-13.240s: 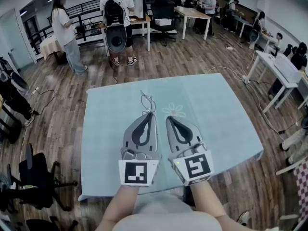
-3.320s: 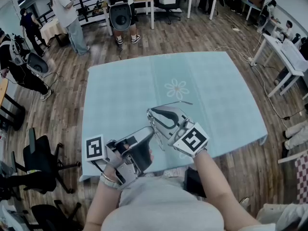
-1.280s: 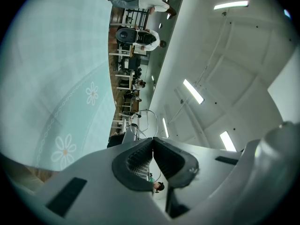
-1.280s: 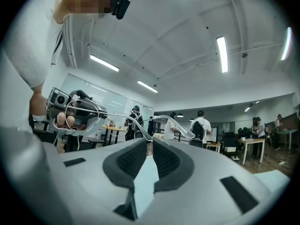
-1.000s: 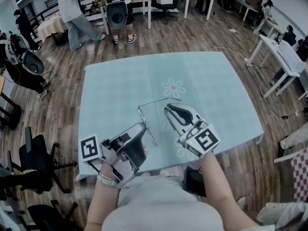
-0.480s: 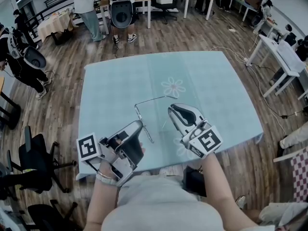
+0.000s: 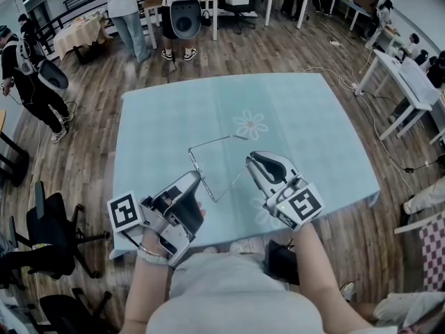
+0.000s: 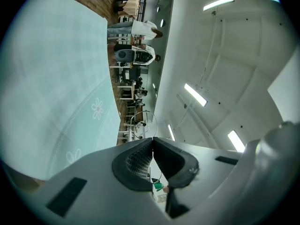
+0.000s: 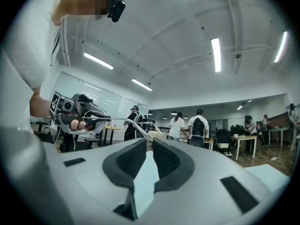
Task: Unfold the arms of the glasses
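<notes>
Positions are given off the daisy print on the pale blue tablecloth. Black office chair: far left of the daisy and nearer the camera, on the wood floor, off the cloth. Left gripper: down-left of the daisy over the near part of the cloth, rolled onto its side, with its marker cube further left. In the left gripper view its jaws are pressed together at the tips, pinching the thin wire of the glasses; one round lens rim sticks out past them. The glasses are a thin wire frame, held up off the cloth just below the daisy, between the two grippers. The front runs diagonally from the left gripper's tips toward the camera. Far arm: swung out, pointing right, its end just under the daisy. Near arm: angles up-right to the right gripper, which sits directly below the daisy, with its cube down-right of it. In the right gripper view its jaws are almost together, with a narrow slit between the pads where cloth shows through, and the tips are nipping the end of the near arm.
</notes>
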The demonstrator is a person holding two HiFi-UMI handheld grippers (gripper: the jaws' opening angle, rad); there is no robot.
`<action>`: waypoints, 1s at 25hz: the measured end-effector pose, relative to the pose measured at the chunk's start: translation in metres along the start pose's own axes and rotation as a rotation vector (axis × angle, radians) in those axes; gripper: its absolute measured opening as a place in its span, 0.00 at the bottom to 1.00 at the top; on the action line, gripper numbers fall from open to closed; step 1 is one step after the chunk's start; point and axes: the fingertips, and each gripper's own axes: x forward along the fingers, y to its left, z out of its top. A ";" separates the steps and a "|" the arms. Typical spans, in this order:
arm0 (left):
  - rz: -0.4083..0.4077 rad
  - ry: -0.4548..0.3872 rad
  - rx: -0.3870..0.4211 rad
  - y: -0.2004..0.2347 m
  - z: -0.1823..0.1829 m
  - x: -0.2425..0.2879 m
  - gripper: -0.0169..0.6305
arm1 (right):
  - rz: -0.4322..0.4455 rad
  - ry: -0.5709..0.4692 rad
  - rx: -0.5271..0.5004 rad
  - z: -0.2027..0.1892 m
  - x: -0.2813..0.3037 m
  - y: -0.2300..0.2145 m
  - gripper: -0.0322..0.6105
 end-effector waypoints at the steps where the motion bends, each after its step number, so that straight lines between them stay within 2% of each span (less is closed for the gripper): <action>1: 0.002 -0.004 0.000 0.001 0.002 0.000 0.05 | -0.001 0.002 0.000 -0.001 0.000 0.000 0.13; 25: 0.017 -0.073 0.030 0.004 0.023 0.002 0.05 | -0.020 0.050 0.005 -0.013 -0.018 -0.001 0.13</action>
